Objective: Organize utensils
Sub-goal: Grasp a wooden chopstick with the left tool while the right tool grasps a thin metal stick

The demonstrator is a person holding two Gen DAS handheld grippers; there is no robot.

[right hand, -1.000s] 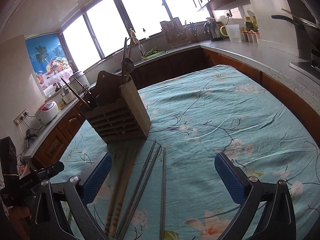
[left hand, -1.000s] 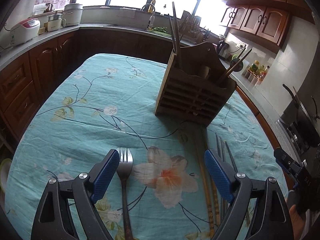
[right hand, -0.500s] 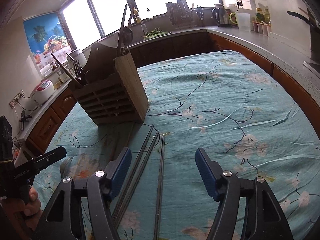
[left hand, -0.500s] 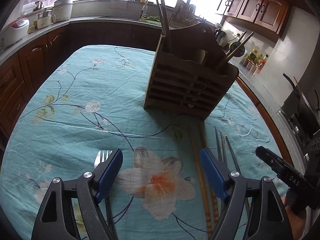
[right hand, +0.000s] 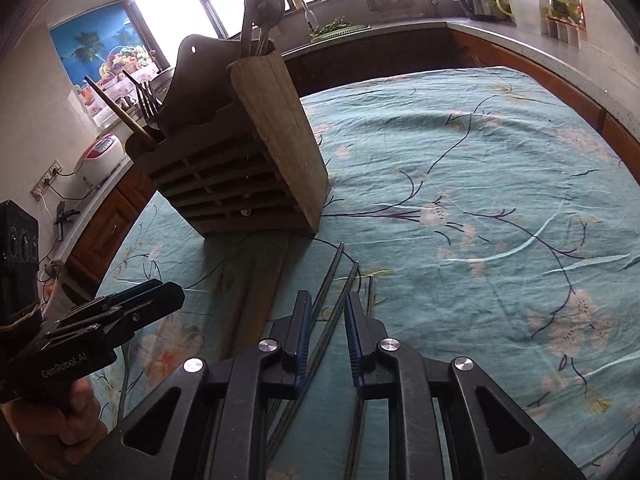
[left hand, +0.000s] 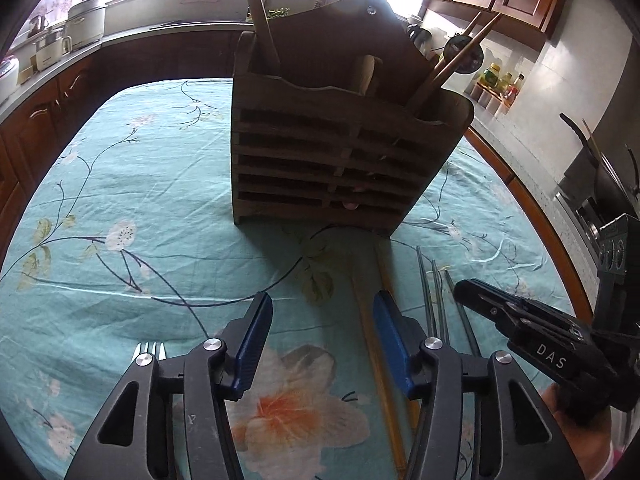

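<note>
A wooden utensil holder [left hand: 344, 152] stands mid-table with chopsticks and a ladle in it. My left gripper [left hand: 322, 320] hovers low over the cloth, its jaws closing. A wooden chopstick [left hand: 362, 312] lies just inside its right finger, untouched. A fork [left hand: 150, 350] lies outside its left finger. My right gripper [right hand: 328, 312] is also closing, astride the metal chopsticks [right hand: 346, 284]. One of them runs through the narrow gap with the pads not pressing on it. A further metal chopstick [right hand: 370, 292] lies right of the fingers.
The floral teal tablecloth [right hand: 480, 200] covers the table, with bare cloth to the right and far side. Dark cabinets and a counter with a rice cooker [right hand: 98, 156] ring the table. The left gripper [right hand: 120, 312] and the hand holding it show in the right wrist view.
Both grippers came lower and closer to the holder while their jaws narrowed. The fork went from between the left fingers to outside them. The right jaws drew in around the metal chopsticks.
</note>
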